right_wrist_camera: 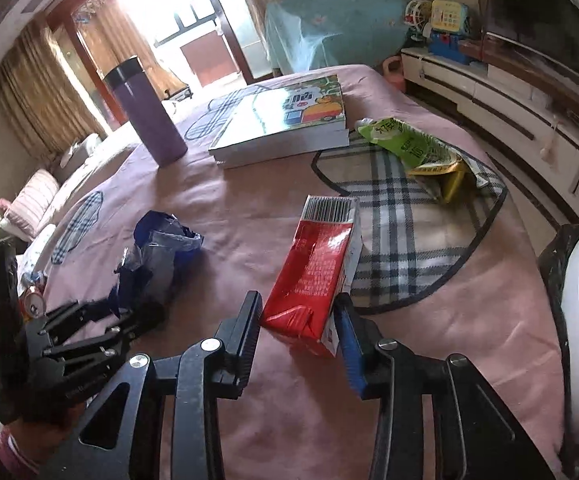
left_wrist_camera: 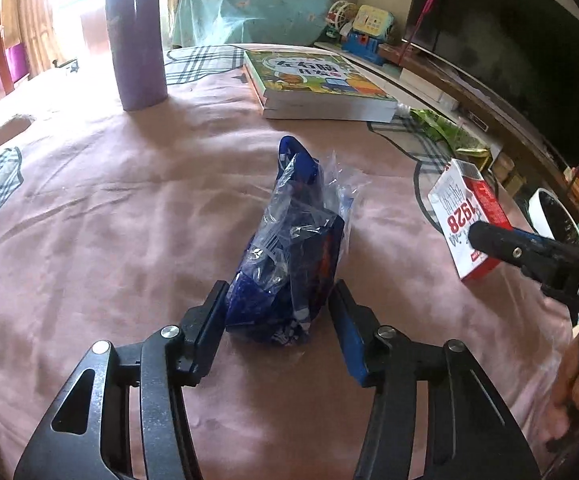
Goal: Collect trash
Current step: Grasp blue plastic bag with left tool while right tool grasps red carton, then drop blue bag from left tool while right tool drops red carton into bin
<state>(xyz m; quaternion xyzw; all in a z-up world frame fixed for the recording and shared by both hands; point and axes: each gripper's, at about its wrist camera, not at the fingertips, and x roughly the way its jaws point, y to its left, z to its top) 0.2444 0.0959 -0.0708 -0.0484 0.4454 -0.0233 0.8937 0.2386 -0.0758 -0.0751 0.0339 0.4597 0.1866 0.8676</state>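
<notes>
Blue wrapper point(left_wrist_camera: 289, 248) seemingly pinched, left gripper point(left_wrist_camera: 279, 312); red carton point(right_wrist_camera: 313, 276) between right gripper point(right_wrist_camera: 299, 340) jaws

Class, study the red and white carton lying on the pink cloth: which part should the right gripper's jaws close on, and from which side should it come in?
Grip the red carton across its two broad flat faces at the folded near end, coming from that end, tilted down along its length. It lies flat pointing away, so the right gripper already straddles it.
</notes>
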